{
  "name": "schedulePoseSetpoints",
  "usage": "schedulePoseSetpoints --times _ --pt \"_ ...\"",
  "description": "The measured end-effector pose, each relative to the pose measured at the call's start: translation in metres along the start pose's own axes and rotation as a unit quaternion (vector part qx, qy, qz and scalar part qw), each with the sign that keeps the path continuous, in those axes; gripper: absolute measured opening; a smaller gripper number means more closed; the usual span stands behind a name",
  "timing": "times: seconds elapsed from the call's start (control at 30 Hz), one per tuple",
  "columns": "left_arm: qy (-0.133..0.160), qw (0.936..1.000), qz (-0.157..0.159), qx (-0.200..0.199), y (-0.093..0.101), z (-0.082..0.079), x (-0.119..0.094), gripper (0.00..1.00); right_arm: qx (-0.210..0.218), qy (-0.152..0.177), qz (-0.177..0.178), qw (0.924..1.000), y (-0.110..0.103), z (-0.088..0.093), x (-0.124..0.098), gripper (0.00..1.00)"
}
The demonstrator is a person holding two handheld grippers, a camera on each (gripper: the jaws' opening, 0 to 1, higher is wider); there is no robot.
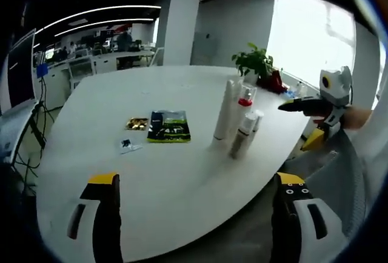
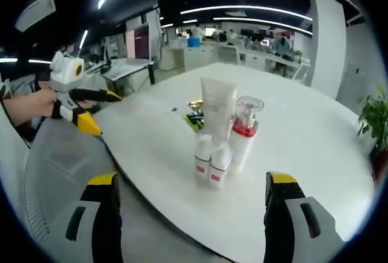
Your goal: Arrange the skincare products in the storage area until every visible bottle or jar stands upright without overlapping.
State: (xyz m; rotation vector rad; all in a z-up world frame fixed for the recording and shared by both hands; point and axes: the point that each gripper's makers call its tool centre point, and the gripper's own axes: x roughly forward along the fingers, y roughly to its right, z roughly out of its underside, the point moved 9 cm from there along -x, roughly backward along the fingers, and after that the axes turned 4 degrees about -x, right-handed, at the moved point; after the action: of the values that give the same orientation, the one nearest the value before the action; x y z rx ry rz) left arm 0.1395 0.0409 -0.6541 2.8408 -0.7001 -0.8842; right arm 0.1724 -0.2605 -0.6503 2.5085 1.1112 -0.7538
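Left gripper [image 1: 197, 184]: your jaws stand wide apart, nothing between them, hovering off the near edge of the white table [image 1: 176, 178], well back from the products.

On the table, going left to right in the left gripper view: a small sachet [image 1: 128, 146], a gold packet [image 1: 137, 123], a dark green-and-black pouch [image 1: 168, 126], all lying flat. Then the skincare cluster: tall white tube [image 1: 225, 110], pump bottle with a red collar and clear cap [image 1: 245, 98], and two small white bottles [image 1: 245, 133] in front. Beyond it, a potted plant [image 1: 254, 62].

In the right gripper view the same cluster sits mid-table: tube [image 2: 217, 105] behind, two small bottles [image 2: 212, 161] side by side at the front, pump bottle [image 2: 245, 131] to their right. All appear upright but packed tight, likely touching.

Right gripper [image 2: 190, 184]: jaws equally wide, holding nothing, short of the table edge.

Handling, as judgement: expect everything to be light plastic and easily tipped.
- The tube is soft-walled and top-heavy on its cap; take it low, gently, or it will buckle.
- The pump bottle is stiffer; grip the body below the red collar, since the clear cap may pop off.
- The small bottles are smooth and likely slippery; pinch mid-body, one at a time.

Any nudge could domino the neighbours, so lift from the cluster's outer edge first.
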Motion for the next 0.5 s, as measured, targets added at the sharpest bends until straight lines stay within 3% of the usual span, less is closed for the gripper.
schedulePoseSetpoints --times 0.5 --pt "-0.029 0.9996 0.007 -0.004 -0.004 0.006 0.013 0.96 0.001 0.001 0.01 1.0 0.002 0.001 0.0 0.99"
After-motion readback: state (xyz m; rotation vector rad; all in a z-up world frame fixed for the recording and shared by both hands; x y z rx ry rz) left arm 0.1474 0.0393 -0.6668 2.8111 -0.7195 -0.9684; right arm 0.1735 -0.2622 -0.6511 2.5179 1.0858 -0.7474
